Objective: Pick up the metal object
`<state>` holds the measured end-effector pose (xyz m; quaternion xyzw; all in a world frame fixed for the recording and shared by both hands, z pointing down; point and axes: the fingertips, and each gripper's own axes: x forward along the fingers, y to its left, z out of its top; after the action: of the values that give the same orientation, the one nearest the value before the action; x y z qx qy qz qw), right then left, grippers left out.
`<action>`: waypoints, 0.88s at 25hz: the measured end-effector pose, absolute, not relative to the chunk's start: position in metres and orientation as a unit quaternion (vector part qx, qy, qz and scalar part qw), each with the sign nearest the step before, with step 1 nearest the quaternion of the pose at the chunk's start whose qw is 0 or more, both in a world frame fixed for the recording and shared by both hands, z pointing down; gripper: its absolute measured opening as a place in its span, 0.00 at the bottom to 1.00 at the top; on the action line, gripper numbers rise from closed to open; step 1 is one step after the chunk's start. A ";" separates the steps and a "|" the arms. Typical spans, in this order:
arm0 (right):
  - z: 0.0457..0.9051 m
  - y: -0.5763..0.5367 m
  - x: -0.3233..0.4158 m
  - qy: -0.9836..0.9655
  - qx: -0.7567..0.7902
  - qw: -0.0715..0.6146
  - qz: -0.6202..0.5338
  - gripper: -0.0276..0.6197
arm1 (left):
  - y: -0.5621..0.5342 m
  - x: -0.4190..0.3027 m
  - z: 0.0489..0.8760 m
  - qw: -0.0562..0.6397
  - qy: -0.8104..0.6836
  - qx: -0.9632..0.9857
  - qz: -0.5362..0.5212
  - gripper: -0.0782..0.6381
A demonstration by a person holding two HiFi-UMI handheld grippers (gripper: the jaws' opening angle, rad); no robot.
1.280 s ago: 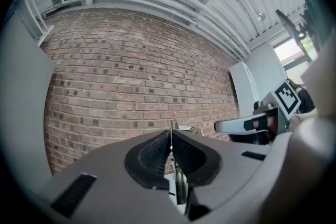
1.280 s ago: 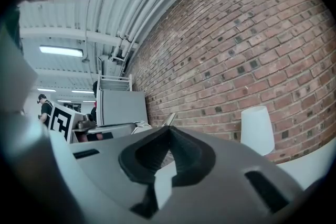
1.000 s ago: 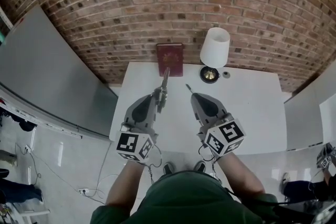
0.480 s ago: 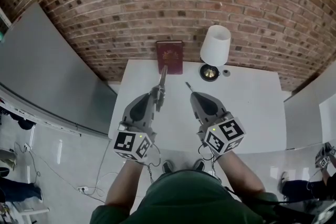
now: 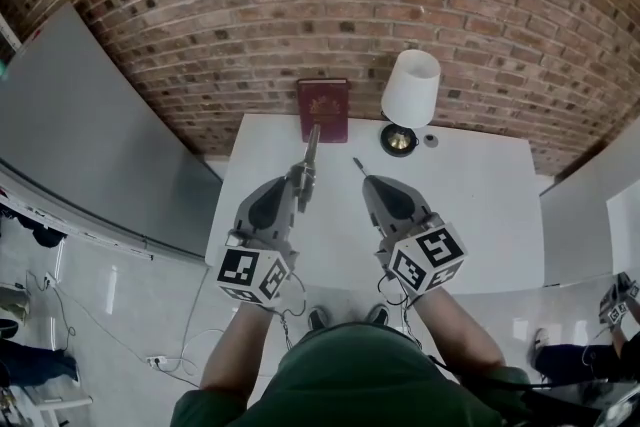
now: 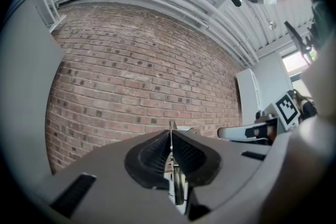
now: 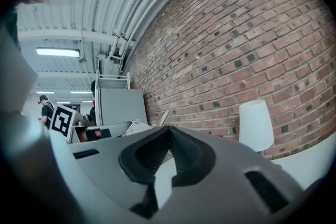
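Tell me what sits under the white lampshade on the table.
Under the lampshade, a round dark base with a brassy centre rests on the white table. The shade covers the stem and any bulb.

A white table (image 5: 480, 205) occupies frame centre. A red book (image 5: 323, 110) sits at its upper edge, by the brick wall (image 5: 300, 5). A white-shaded lamp (image 5: 411, 88) stands just right of the book.

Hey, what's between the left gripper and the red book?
The metal object, clamped in the left gripper, juts out toward the red book; the head view shows it.
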<state>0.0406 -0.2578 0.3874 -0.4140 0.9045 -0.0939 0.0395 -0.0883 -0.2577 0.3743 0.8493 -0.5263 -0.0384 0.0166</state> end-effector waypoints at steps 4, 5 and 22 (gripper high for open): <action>0.390 -0.258 0.041 0.903 -0.416 0.039 -0.098 0.05 | -0.258 -0.089 0.377 0.019 -0.525 0.850 -0.037 0.13; 0.390 -0.258 0.041 0.903 -0.416 0.039 -0.099 0.05 | -0.259 -0.089 0.377 0.019 -0.525 0.850 -0.036 0.13; 0.392 -0.261 0.039 0.901 -0.420 0.041 -0.099 0.05 | -0.259 -0.096 0.380 0.022 -0.531 0.846 -0.037 0.13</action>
<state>0.0389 -0.2610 0.3923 -0.4201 0.9011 -0.0990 0.0412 -0.0956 -0.2588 0.3804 0.8463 -0.5309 -0.0372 0.0222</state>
